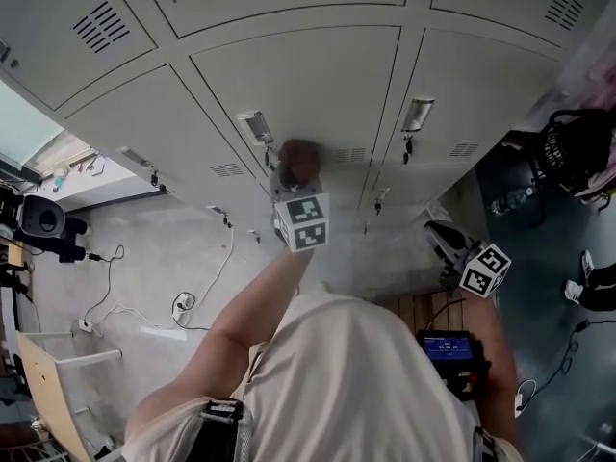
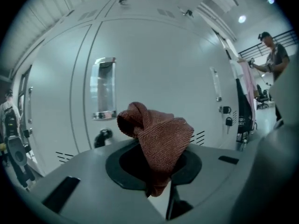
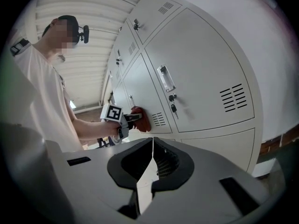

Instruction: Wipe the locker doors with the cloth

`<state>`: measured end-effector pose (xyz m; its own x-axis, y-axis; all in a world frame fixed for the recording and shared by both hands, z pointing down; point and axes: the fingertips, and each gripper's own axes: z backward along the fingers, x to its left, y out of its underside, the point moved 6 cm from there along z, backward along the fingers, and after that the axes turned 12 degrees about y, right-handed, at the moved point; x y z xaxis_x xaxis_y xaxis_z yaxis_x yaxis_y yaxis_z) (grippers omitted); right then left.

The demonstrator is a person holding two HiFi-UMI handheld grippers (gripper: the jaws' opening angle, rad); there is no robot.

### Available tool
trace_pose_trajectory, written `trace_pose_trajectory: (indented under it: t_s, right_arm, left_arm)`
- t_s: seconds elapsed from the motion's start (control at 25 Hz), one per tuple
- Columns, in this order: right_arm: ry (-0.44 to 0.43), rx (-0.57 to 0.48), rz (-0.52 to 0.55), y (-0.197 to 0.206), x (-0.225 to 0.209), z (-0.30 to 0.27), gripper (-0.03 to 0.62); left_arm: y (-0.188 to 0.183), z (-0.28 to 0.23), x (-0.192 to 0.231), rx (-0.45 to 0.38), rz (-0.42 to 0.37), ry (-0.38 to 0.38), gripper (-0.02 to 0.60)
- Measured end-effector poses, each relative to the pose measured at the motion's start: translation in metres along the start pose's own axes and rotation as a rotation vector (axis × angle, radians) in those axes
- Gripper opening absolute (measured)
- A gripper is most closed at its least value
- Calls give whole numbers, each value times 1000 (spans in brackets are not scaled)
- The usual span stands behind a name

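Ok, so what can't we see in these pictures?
- Left gripper view: the cloth covers the locker door right behind it, so touching is unclear.
- Head view: the marker cube hides the jaws of the left tool.
- Right gripper view: the hanging key is too small to make out.

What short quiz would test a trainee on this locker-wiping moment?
1. True or false: the right gripper holds the cloth.
2. The cloth is: A blue, B reddish-brown, C white.
3. Fill in: the left gripper holds the cloth up to a locker ____.

Key: 1 false, its jaws are together on nothing; 2 B; 3 door.
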<state>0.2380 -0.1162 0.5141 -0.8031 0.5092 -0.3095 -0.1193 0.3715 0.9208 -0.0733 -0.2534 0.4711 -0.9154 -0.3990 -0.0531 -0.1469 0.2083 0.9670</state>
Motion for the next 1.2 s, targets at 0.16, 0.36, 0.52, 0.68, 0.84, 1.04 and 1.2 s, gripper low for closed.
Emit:
trace_pose_trajectory:
  t_s: [0.16,0.36,0.52,0.68,0.84,1.04,1.2]
  right_arm:
    - [10,-5,-6,1,-1,4,18]
    - [31,-6,-5,4,-1,15,18]
    - [46,-24,-23,5,-3,24,18]
    - [54,-40,-41,3,-10,24,18]
    - [23,-40,-46,1,-9,12,18]
    - [-38,-16,-22,-3,-1,-11,18]
    - [-71,1,-7,-5,6,-24,18]
  left_arm:
    - [-13,-19,-46,-19,-73,125,66]
    - [-35,-47,-114,-15,-194,317,66]
    - [-55,-49,-129,-32,-245,355,66]
    - [-76,-31,-100,-111,-289,259,66]
    - [-78,-1,-41,-125,-286,105,66]
    - [-86,33,27,-159,-279,-36,66]
    - [-85,60,71,-175,-288,-133,66]
